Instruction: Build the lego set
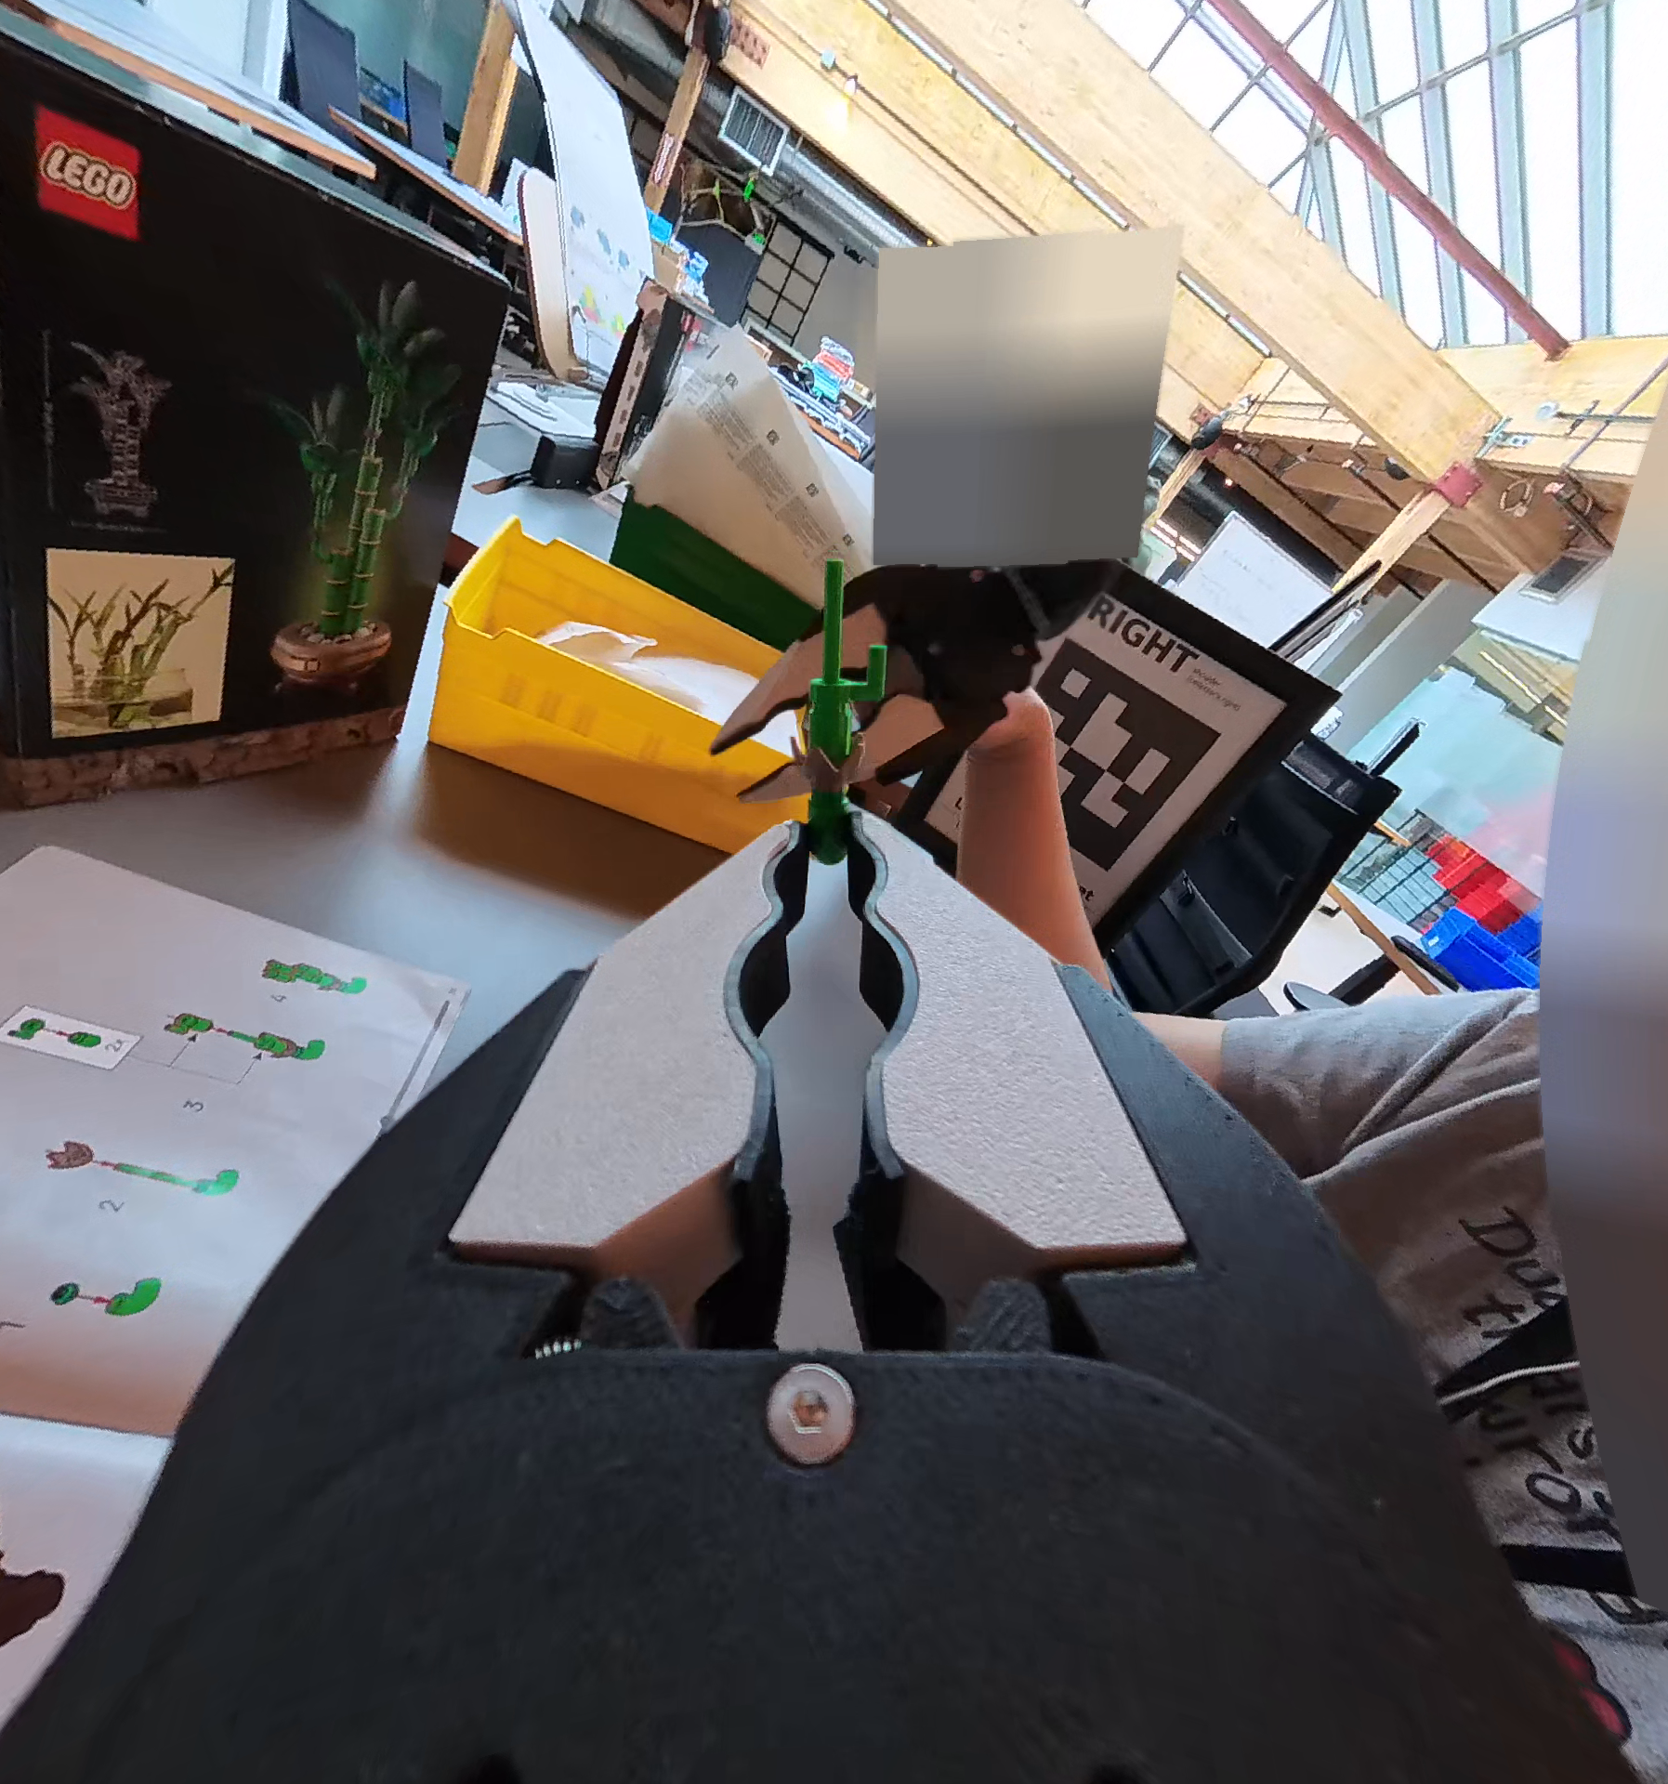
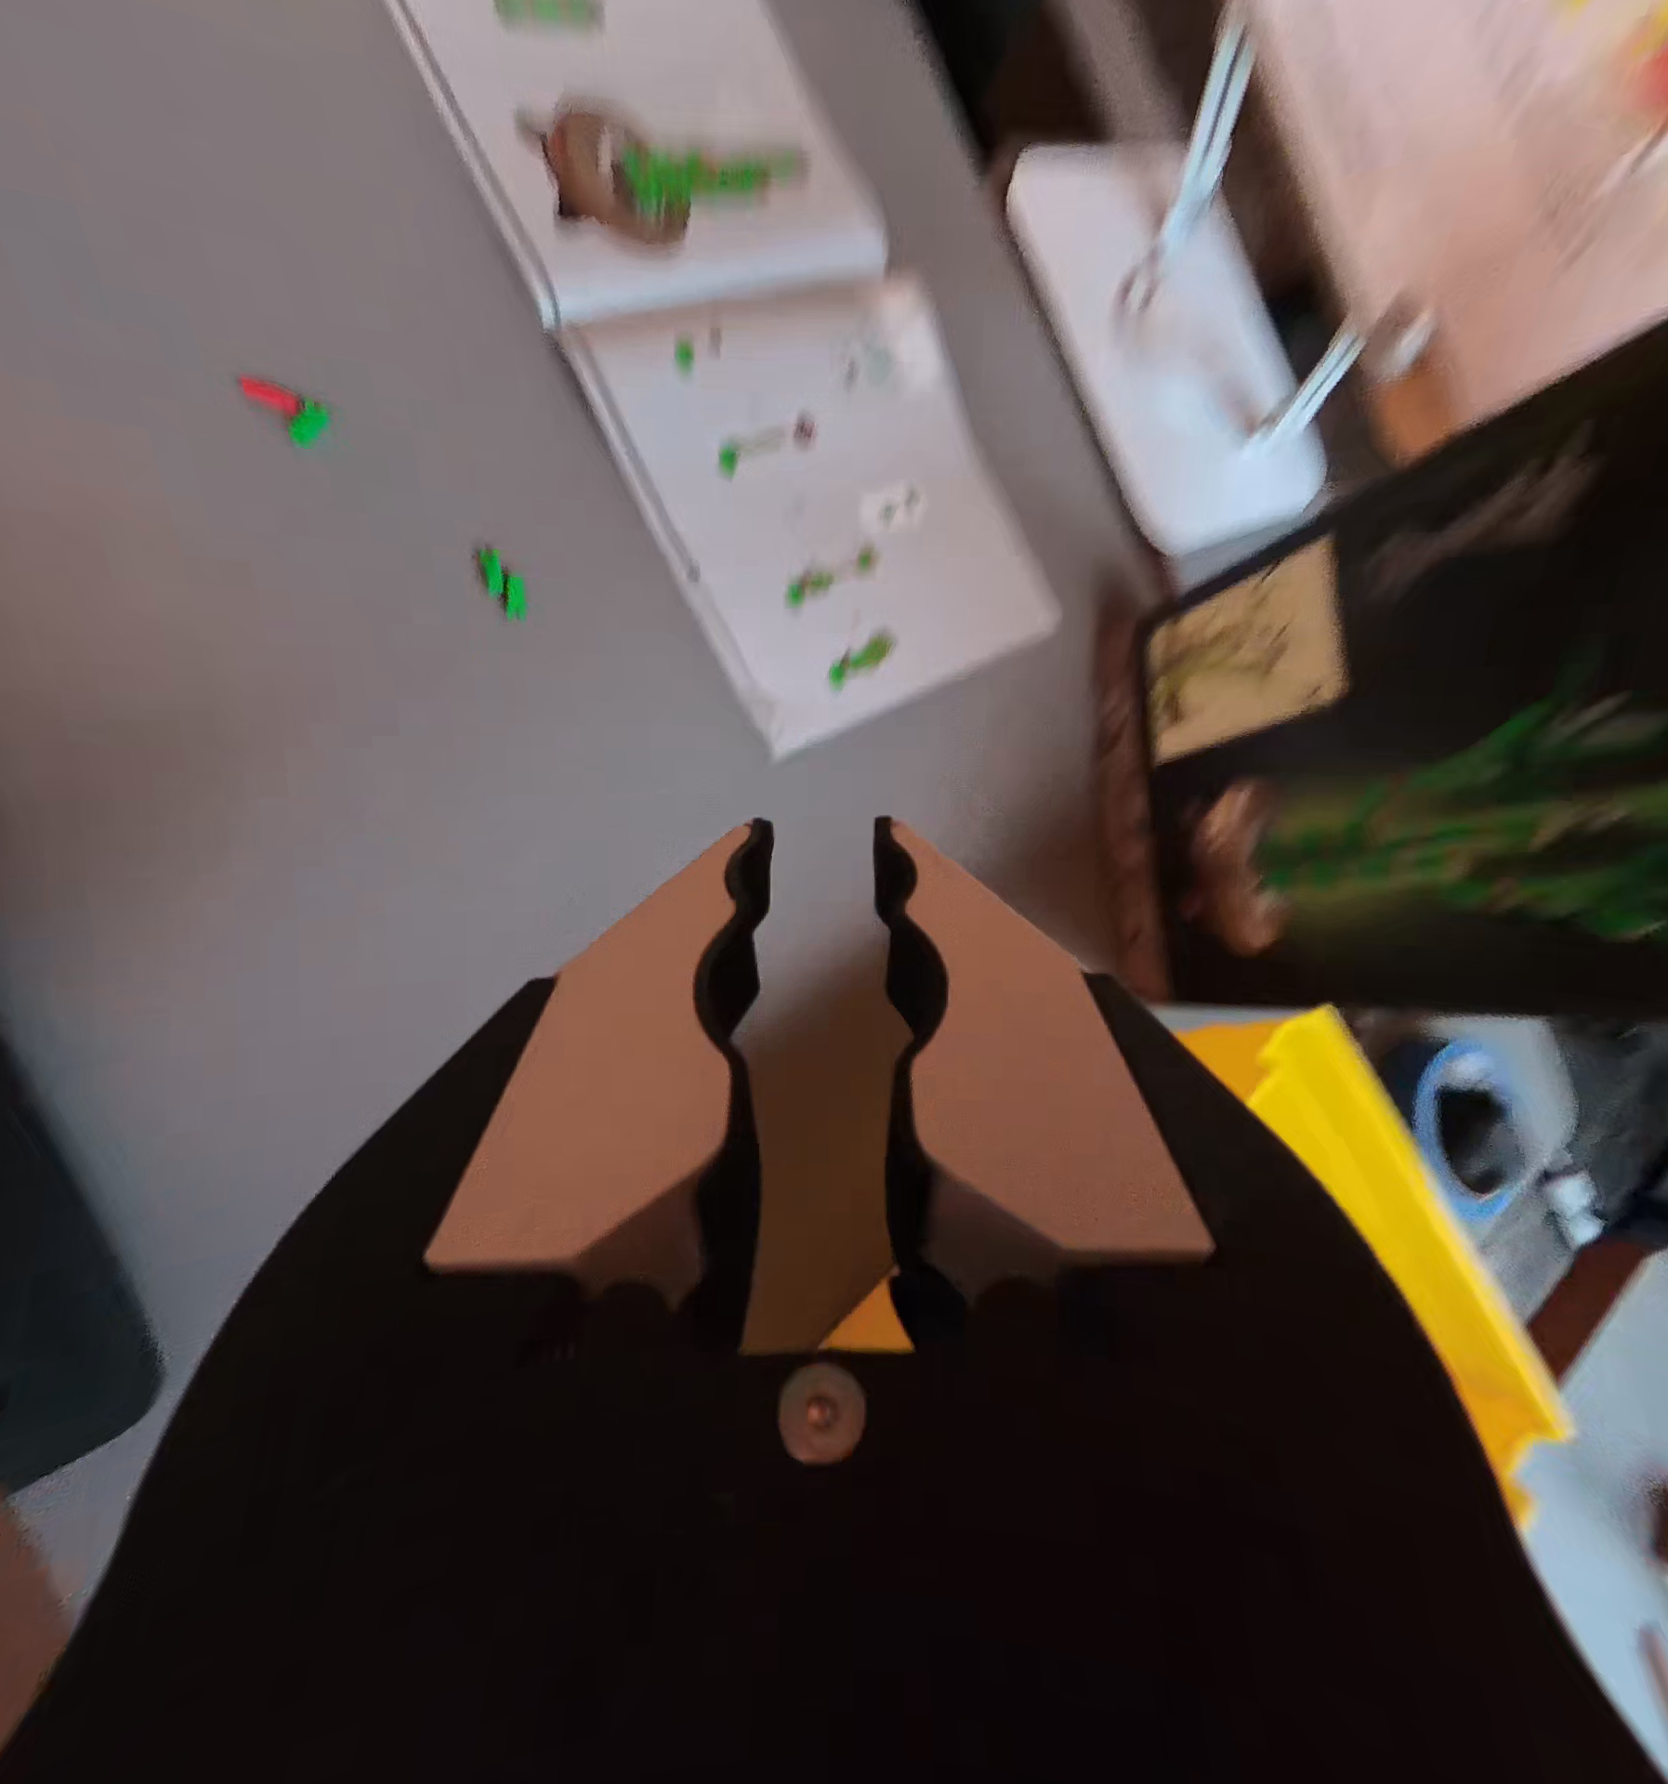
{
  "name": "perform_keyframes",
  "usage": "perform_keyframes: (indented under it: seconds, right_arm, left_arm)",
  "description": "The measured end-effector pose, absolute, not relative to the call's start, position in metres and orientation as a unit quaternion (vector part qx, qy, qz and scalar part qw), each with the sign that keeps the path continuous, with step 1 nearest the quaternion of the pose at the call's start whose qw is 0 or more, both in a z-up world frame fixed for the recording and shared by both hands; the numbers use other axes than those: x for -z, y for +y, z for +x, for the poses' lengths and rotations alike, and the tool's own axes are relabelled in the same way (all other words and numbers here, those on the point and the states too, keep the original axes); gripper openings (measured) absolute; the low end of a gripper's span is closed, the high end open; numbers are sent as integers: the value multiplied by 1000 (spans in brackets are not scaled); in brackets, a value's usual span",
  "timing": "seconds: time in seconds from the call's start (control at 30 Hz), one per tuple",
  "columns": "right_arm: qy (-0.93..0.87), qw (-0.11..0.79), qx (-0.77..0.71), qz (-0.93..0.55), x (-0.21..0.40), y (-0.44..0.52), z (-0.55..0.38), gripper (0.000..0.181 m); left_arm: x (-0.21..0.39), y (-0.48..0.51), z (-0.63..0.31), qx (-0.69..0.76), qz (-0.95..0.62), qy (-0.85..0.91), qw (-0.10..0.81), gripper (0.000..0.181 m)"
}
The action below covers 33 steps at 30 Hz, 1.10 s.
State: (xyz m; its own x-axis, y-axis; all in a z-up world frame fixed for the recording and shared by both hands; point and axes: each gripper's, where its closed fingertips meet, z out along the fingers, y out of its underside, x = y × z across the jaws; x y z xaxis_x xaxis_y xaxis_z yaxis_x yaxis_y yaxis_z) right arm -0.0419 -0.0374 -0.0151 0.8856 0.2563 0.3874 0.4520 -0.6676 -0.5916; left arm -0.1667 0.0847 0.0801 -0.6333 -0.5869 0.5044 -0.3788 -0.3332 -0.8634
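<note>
My left gripper [image 1: 822, 838] is shut on the base of a thin green lego stem [image 1: 834, 695], held upright above the table; the stem has a small side branch and a brownish leaf piece low down. My right gripper [image 1: 791, 748] shows just behind the stem in the left wrist view, its fingers beside the stem. In the blurred right wrist view my right gripper [image 2: 818, 830] is open and empty above the grey table [image 2: 231, 724]. Two loose green pieces [image 2: 501, 582] and a red and green piece [image 2: 289, 410] lie on the table.
The open instruction booklet [image 1: 135, 1110] lies at left, and it shows in the right wrist view [image 2: 810, 483]. The black lego box [image 1: 202, 434] stands behind it. A yellow bin [image 1: 598, 695] sits beyond the grippers, and its rim shows at right [image 2: 1370, 1207]. A person sits at right. There is about 20 cm between the tips of the two grippers.
</note>
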Motion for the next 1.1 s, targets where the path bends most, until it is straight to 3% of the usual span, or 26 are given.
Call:
perform_keyframes:
  seconds: [0.13, 0.23, 0.37, 0.67, 0.77, 0.93, 1.1]
  right_arm:
    - [-113, 266, 92, -953, 67, -56, -21, 14]
    - [-110, 249, 107, -956, 84, -58, -2, 10]
    - [-48, 263, 98, -959, 63, -48, 14, 10]
    - [-78, 246, 256, -932, -8, -71, -12, 30]
    - [-98, 295, 319, -896, -11, -91, -34, 30]
    - [-149, 426, 296, -842, -18, -83, -79, 29]
    - [-116, 476, 311, -814, -51, -59, -46, 28]
  left_arm:
    - [-76, 84, -167, 692, -428, 577, 68, 6]
    - [-75, 82, -168, 690, -429, 580, 62, 6]
    - [-72, 77, -165, 685, -426, 589, 54, 6]
    - [-61, 83, -157, 678, -442, 586, 40, 6]
    - [-64, 86, -159, 682, -440, 583, 41, 6]
    - [-68, 89, -161, 690, -437, 575, 41, 6]
    - [-71, 84, -164, 692, -431, 578, 38, 6]
